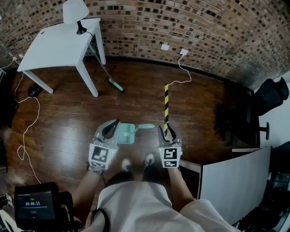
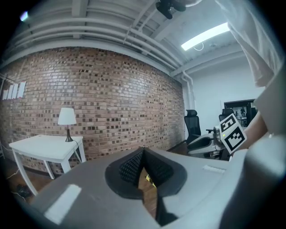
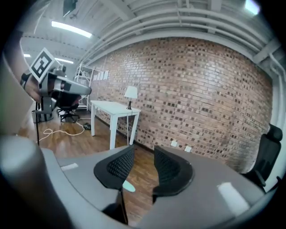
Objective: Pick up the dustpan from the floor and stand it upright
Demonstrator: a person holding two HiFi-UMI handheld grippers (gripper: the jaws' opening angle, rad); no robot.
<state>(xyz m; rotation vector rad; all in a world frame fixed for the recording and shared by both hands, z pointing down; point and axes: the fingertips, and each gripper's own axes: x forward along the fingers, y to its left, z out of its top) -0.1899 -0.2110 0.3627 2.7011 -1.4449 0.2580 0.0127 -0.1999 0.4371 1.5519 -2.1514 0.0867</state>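
Observation:
The mint-green dustpan lies flat on the wooden floor in front of the person's feet, its handle pointing right. My left gripper hovers above the pan's left edge; in the left gripper view its pads meet at the tips with nothing between them. My right gripper hangs to the right of the handle, apart from it. In the right gripper view this gripper stands open with an empty gap. A mint-coloured piece shows on the floor under its jaws.
A white table with a lamp stands at the back left, a green-headed broom leaning on it. A yellow-black striped strip lies on the floor ahead. Cables trail at left. Black chair and white board at right.

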